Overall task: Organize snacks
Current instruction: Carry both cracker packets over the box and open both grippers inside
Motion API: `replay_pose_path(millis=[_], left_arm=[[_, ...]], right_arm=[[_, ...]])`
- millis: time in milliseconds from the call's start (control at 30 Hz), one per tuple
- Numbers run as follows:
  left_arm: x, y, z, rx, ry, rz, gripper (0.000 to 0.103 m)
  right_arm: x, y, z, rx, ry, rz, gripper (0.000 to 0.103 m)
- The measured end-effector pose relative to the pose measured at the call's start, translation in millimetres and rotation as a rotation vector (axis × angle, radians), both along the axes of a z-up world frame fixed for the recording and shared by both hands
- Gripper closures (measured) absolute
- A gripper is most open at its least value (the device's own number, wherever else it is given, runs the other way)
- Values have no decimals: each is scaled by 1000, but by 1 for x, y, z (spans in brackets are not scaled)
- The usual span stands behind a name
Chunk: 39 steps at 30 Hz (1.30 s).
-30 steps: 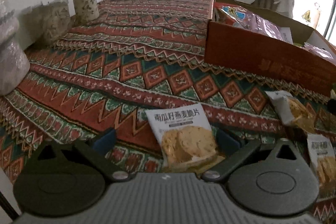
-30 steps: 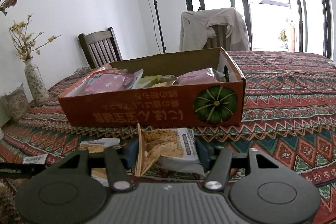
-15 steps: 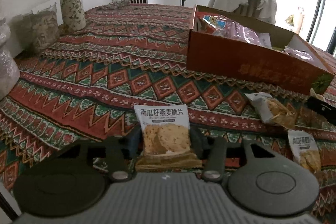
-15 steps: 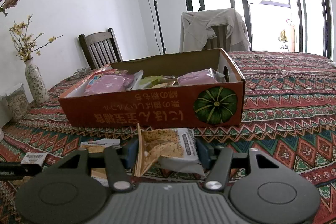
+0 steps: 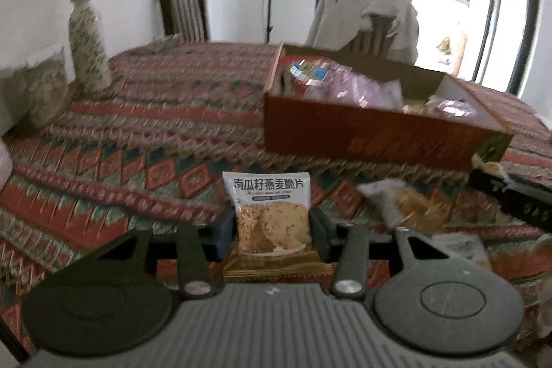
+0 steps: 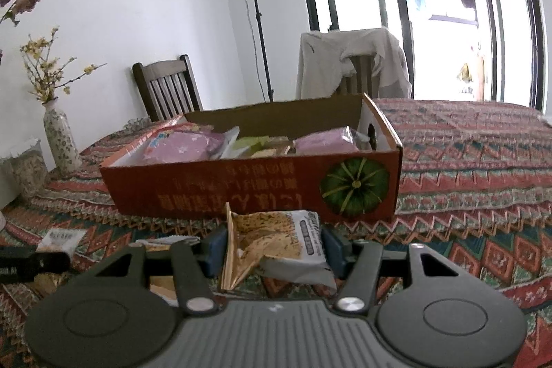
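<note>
two handheld grippers each clamp a snack at a dining table draped in a patterned cloth (image 5: 145, 140). the left gripper (image 5: 272, 230), whose jaws have just been closing, pinches an upright white cracker packet (image 5: 270, 212) by its two side edges, its printed face toward the camera and its gold bottom seam just above the gripper body. the right gripper (image 6: 274, 249) is clamped on a crumpled cracker pouch (image 6: 279, 247), tilted sideways with one torn edge standing up at the left pad.

the orange cardboard box (image 6: 248, 192), open-topped and printed with a green pumpkin, sits just beyond the right gripper with its long front wall facing it; pink and green packets fill the inside close to rim level. in the left view the same box (image 5: 372, 137) lies ahead and to the right, its near corner beyond the held packet.

a loose snack pouch (image 5: 403, 202) lies on the cloth between the left gripper and the box, and another small packet (image 6: 62, 238) rests at the left edge of the right view. a wide stretch of cloth is bare left of the box, up to a floral vase (image 5: 88, 54) near the wall. two chairs (image 6: 165, 88) stand at the far edge, one draped with a pale garment (image 6: 352, 61).
</note>
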<state>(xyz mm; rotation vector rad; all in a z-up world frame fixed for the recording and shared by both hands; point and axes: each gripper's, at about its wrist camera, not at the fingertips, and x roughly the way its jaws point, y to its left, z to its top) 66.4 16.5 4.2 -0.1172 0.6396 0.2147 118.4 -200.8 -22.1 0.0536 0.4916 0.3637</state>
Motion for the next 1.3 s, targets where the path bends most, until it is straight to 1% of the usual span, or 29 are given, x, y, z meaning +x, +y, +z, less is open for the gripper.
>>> replay_pose_path(millis=[167,367,667,833,1000,1167,1300], left_arm=[[10,-10,20,10,-78,-44,56],[30,-23,44,19,-165,-90,56],[66,-40,71,31,-253,-123,56],[91,-43,75,9,-273,-119,56],[114,-41,73,-17,-283,-110,56],[140,-35,70,-38,-284,-96,56],[156,-29,61,-49,-301,-71,56]], right_arm=[[-3,1,16,-32,-64,-2,46],[6,-1,42,-54,-148,-23,46],[34,6,69,-67,-215,-48,46],[58,11,79,-63,-238,-70,46],[84,16,80,-63,-244,-93,46],[104,23,76,-67,-244,-112,46],[115,24,61,-37,-231,-138,46]])
